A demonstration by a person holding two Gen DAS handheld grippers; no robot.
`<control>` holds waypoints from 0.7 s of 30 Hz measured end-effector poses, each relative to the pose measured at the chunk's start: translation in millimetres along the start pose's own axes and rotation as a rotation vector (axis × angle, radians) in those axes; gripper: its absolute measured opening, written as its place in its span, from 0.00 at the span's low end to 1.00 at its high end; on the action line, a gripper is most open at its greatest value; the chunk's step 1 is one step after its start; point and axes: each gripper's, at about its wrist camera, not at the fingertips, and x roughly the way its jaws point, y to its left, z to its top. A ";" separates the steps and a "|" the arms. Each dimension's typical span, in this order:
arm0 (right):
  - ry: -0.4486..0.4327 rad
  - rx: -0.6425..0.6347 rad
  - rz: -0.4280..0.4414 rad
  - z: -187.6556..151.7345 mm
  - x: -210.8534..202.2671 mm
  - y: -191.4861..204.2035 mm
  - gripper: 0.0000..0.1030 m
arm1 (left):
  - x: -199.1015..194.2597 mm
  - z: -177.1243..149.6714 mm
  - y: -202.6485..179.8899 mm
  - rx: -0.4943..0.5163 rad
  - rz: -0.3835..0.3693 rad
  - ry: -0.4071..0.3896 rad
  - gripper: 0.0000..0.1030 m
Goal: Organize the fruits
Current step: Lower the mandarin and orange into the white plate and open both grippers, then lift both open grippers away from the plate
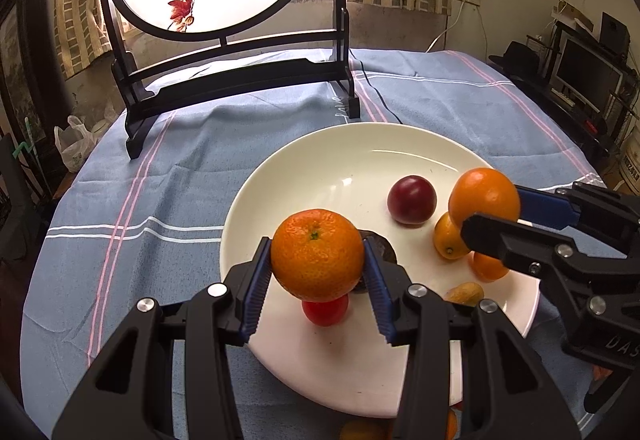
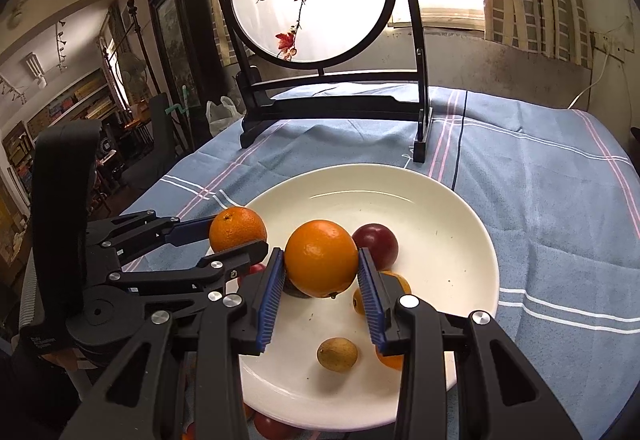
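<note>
**Two oranges held over a crowded plate**

My left gripper (image 1: 318, 272) was clamped on a pebbly tangerine (image 1: 317, 254), its blue pads pressing both sides, held above the near-left part of the white plate (image 1: 320, 168). A small red fruit (image 1: 325, 310) lay on the plate under it. I judged that letting go there would drop the tangerine onto that fruit and send it rolling toward the near rim.

Further right, my right gripper (image 2: 322, 280) was closed on a smooth orange (image 2: 321, 258), also over the plate. Behind it sat a dark red plum (image 2: 378, 246); just to its right lay small oranges (image 2: 394, 358), and nearer me a brown longan (image 2: 337, 354). Both held fruits were round and gripped near their middles, so I thought either might slip, and the two grippers, close together, could knock each other.
</note>
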 end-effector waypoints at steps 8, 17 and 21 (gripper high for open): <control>0.004 0.006 0.000 0.2 2.4 0.3 0.36 | 2.3 -1.5 -3.2 0.010 0.003 0.008 0.43; -0.012 0.027 -0.016 0.7 -1.8 -4.6 0.50 | -1.4 1.4 1.9 -0.012 0.032 -0.023 0.61; -0.014 0.031 -0.012 1.0 -2.4 -5.5 0.51 | -6.1 2.6 2.7 -0.016 0.026 -0.037 0.62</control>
